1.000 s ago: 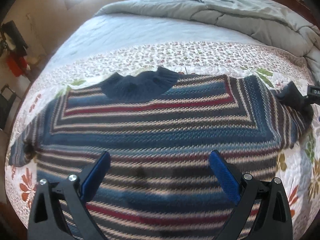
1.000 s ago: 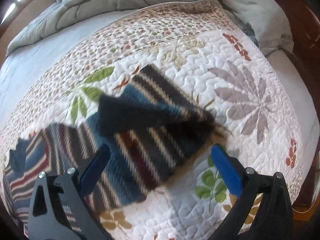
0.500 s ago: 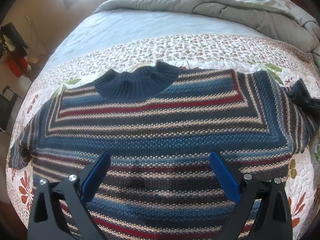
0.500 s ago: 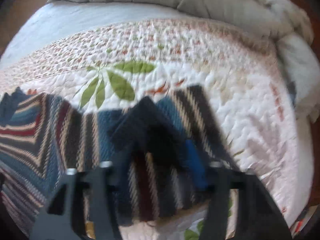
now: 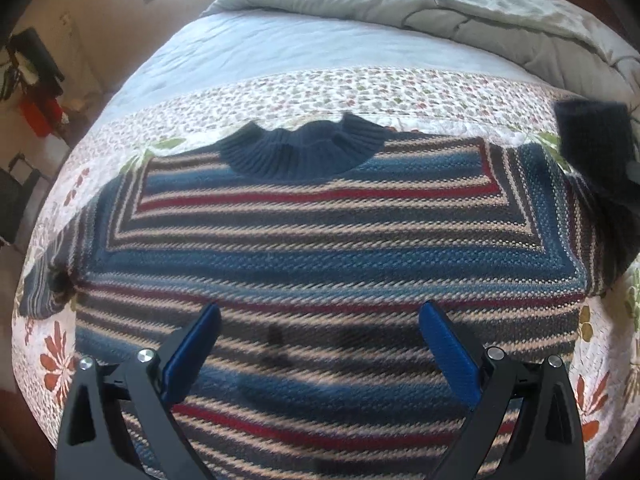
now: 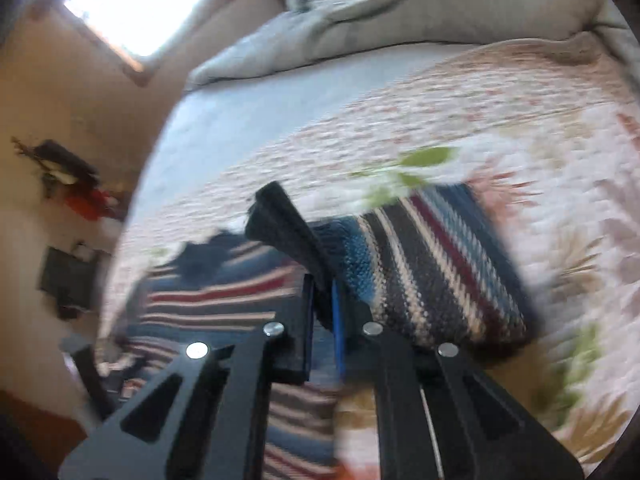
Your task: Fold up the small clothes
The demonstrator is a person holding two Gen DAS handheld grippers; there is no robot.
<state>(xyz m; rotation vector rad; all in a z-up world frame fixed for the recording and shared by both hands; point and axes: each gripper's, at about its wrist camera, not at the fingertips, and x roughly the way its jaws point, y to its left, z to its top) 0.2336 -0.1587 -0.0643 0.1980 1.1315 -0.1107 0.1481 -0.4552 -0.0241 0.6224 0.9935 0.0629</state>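
At the far left of the left wrist view, one sleeve end (image 5: 38, 292) of the striped sweater (image 5: 320, 248) lies bunched on the floral quilt (image 5: 320, 92) near the bed's edge. The sweater itself is spread flat, front up, across the quilt, with its navy ribbed collar (image 5: 304, 148) pointing toward the head of the bed, where a bare pale sheet (image 5: 280, 44) and a rumpled grey comforter (image 5: 460, 8) lie beyond the quilt's border. The left claw (image 5: 320, 336) hangs over the lower body of the sweater with its blue pads (image 5: 192, 354) wide apart and nothing between them. Farther right, the other sleeve is lifted off the quilt, its dark cuff (image 5: 592, 148) raised at the right edge of that view. In the blurred right wrist view, the right claw (image 6: 322, 308) is pinched tight on that dark cuff (image 6: 284, 232), which sticks up and out past the fingertips, while the striped sleeve (image 6: 432, 268) trails to the right of the claw and drapes down toward the quilt (image 6: 520, 120). The sweater's body (image 6: 216, 296) shows to the left, below the claw.
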